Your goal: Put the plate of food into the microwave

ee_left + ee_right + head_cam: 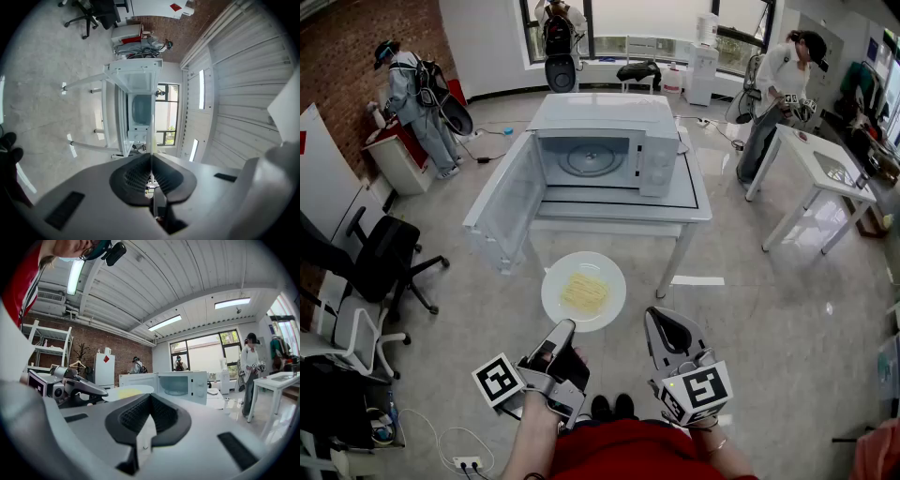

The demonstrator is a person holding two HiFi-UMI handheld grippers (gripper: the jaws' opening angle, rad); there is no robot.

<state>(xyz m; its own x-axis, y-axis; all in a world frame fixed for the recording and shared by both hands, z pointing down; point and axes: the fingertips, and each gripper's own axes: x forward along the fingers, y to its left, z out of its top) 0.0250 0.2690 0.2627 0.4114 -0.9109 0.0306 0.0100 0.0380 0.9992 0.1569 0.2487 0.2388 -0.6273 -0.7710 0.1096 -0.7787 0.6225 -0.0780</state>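
The white microwave (605, 145) stands on a white table (694, 202) with its door (504, 208) swung wide open to the left and its turntable showing. A white plate (584, 292) of yellow noodles hangs in the air in front of the table. My left gripper (563, 330) is shut on the plate's near rim. In the left gripper view the plate (150, 136) appears edge-on between the closed jaws of the left gripper (151, 157). My right gripper (657, 321) is just right of the plate, shut and empty. From the right gripper (150, 400), the plate (127, 392) lies to the left.
Black and white office chairs (380, 262) stand at the left. A second white table (825, 169) is at the right, with a person (773, 94) beside it. Other people (417, 98) stand at the back. A power strip (464, 461) lies on the floor near my feet.
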